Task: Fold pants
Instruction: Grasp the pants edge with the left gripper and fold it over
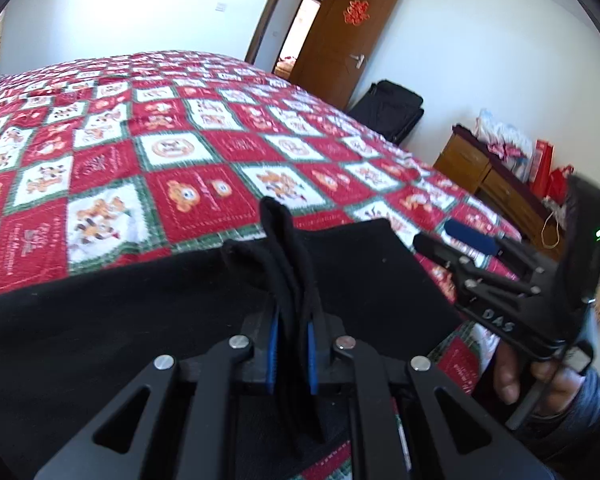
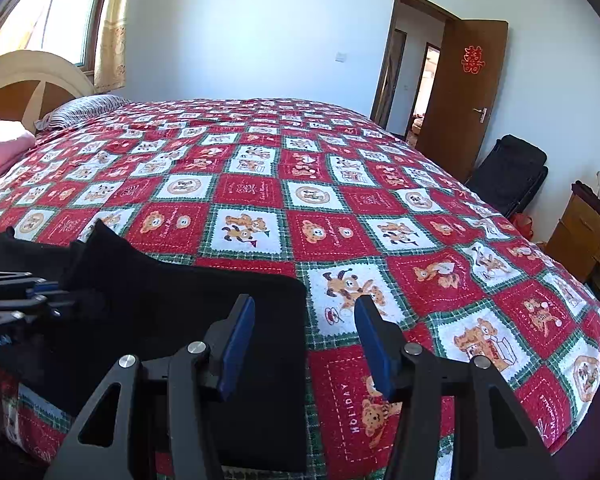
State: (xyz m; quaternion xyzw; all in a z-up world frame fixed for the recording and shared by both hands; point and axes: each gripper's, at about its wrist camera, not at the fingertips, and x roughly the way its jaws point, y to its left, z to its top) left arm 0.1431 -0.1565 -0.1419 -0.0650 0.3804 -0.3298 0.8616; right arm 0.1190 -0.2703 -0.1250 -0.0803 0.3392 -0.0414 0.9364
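Black pants (image 1: 100, 320) lie on the near side of a red, white and green quilted bed (image 1: 188, 160). My left gripper (image 1: 293, 320) is shut on a bunched fold of the pants, which sticks up between its blue pads. In the right wrist view the pants (image 2: 180, 312) end in a straight right edge. My right gripper (image 2: 304, 308) stands open over that edge, one finger above the black cloth and the other above the quilt (image 2: 340, 200), with nothing pinched. From the left wrist view the right gripper (image 1: 448, 238) is at the right, held by a hand (image 1: 512, 376). The left gripper (image 2: 40, 292) shows at the left edge.
A brown door (image 2: 460, 92) stands open at the far right. A black suitcase (image 2: 508, 176) leans on the wall, and a wooden dresser (image 2: 584, 232) with bags stands beside the bed. A striped pillow (image 2: 84, 108) and a headboard (image 2: 24, 80) are at the far left.
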